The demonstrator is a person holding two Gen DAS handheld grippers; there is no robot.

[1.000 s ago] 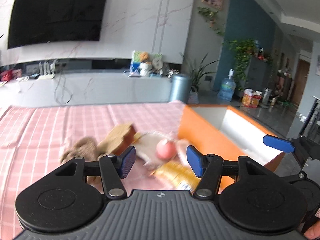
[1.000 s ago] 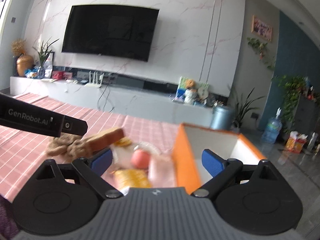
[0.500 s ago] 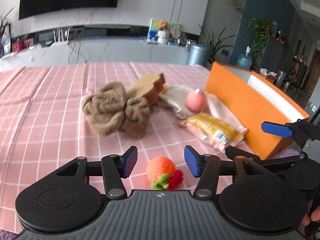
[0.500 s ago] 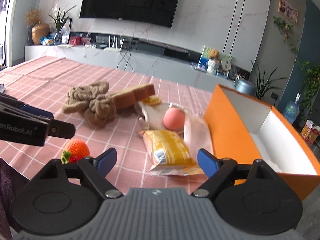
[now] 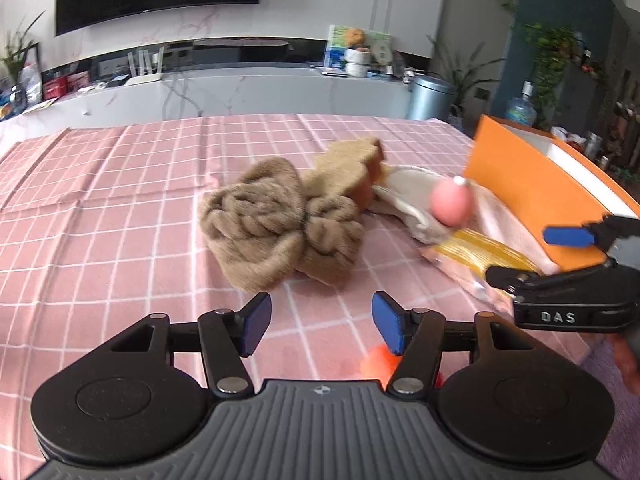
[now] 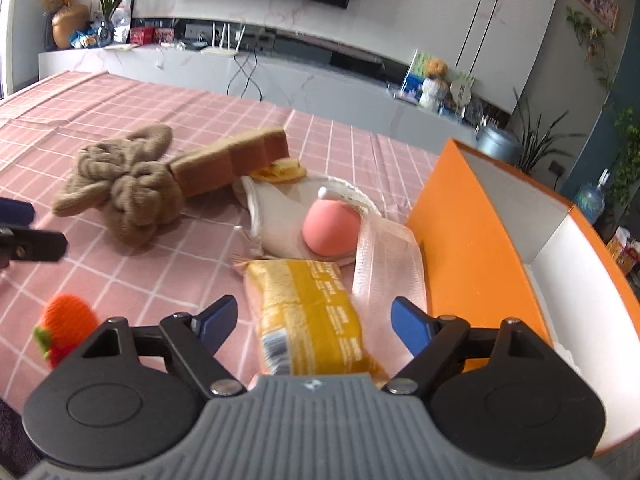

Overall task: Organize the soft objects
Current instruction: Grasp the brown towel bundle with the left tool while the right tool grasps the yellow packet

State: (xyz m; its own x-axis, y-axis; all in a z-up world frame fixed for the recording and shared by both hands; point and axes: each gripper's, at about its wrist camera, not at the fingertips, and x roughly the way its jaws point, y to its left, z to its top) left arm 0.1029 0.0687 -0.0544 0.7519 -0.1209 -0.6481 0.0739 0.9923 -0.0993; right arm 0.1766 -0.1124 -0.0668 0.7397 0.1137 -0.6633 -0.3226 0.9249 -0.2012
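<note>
The right gripper (image 6: pixel 312 324) hovers low over the yellow snack packet (image 6: pixel 310 316), which lies at lower centre of the right wrist view, between the blue pads; its jaws are closing but the pads do not yet press on it. The likely fault here is a poor bite: the packet looks thin, slick and crinkly, so a pinch near one edge could let it slide out, or the pads could also catch the clear pink wrapper (image 6: pixel 386 264) lying just beside it and drag that along. The orange box (image 6: pixel 456 232) stands close on the right of the frame, and its near wall could be knocked. The left gripper (image 5: pixel 320 324) holds nothing, its jaws opening over bare pink checked cloth (image 5: pixel 120 220); the knitted orange toy (image 6: pixel 66 320) sits near the lower left of the right view and is partly hidden behind the left pad, so it could be nudged. The brown knotted plush (image 5: pixel 280 224) lies at centre, touching the bread-shaped sponge (image 5: pixel 352 164).
</note>
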